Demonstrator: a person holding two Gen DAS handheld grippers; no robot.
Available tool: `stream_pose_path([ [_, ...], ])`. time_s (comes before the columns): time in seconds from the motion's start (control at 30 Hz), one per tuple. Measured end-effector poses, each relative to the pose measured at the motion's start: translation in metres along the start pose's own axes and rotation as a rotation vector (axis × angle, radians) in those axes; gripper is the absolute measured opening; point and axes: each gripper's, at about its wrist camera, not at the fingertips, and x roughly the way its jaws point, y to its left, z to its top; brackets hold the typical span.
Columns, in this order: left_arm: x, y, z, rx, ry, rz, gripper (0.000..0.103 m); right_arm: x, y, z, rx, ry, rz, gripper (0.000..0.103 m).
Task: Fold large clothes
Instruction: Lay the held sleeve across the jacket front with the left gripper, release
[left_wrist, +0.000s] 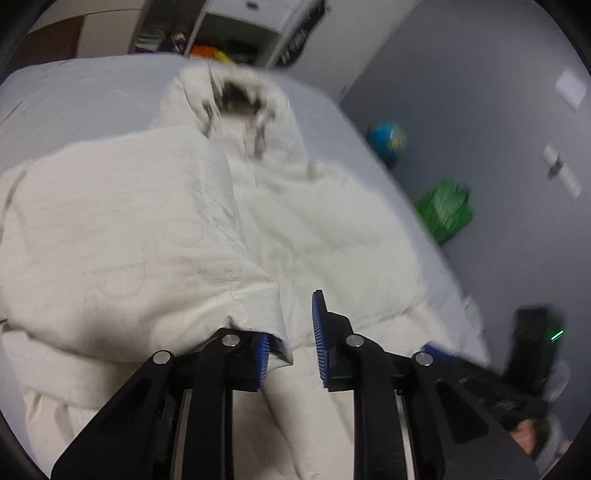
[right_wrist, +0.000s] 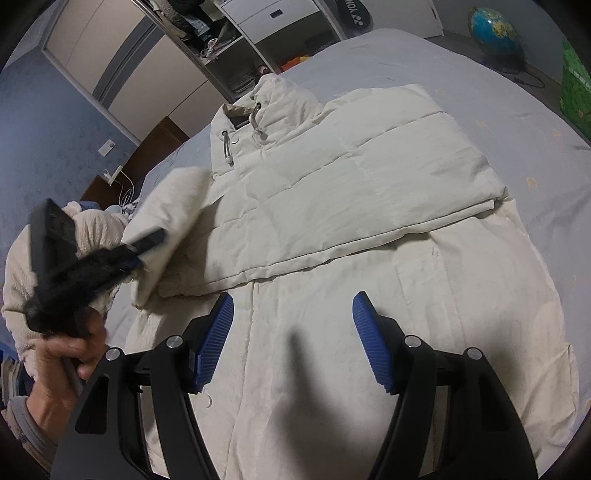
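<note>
Readable writing: white "YONEX" lettering on a black racket bag (right_wrist: 352, 14) at top centre of the right wrist view, partly cut off. A cream quilted puffer jacket with hood and grey drawcords (right_wrist: 332, 206) lies flat across the pale grey bedsheet (right_wrist: 517, 122), filling mid-frame, one sleeve folded over the chest. Left gripper (left_wrist: 290, 339), lower centre of its blurred view, has the sleeve's cuff edge between its blue ribbed pads; its jaws stand a little apart, and whether they pinch the fabric cannot be told. Right gripper (right_wrist: 293, 332) hovers over the jacket's lower front, jaws wide apart, holding nothing. Room: white shelving unit (right_wrist: 266, 33) behind bed, blue globe (right_wrist: 495, 33) upper right, green bag (left_wrist: 445, 208) on grey floor.
</note>
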Motion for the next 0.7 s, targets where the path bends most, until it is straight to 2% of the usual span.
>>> stream_pose_path([
  [0.07, 0.032, 0.003, -0.011, 0.035, 0.114, 0.093, 0.023, 0.001, 0.000, 0.000, -0.002, 0.004, -0.003, 0.063],
  [0.13, 0.044, 0.007, -0.019, 0.044, 0.150, 0.138, 0.024, 0.001, 0.001, 0.000, -0.005, 0.007, -0.008, 0.063],
  [0.2, 0.044, 0.009, -0.019, 0.040, 0.151, 0.136, 0.028, 0.001, 0.000, 0.001, -0.002, 0.006, -0.009, 0.063],
  [0.3, 0.030, 0.011, -0.016, 0.007, 0.142, 0.089, 0.051, 0.001, -0.003, 0.002, 0.009, 0.005, -0.009, 0.063],
  [0.33, 0.026, 0.010, -0.016, 0.004, 0.135, 0.086, 0.056, 0.001, -0.003, 0.002, 0.009, 0.006, -0.010, 0.063],
  [0.47, 0.004, 0.011, -0.017, -0.010, 0.123, 0.062, 0.057, 0.001, -0.001, 0.002, -0.003, 0.006, -0.007, 0.063],
  [0.7, -0.031, 0.022, -0.030, -0.082, 0.156, 0.043, 0.057, -0.002, 0.003, 0.000, -0.023, -0.006, -0.009, 0.063],
])
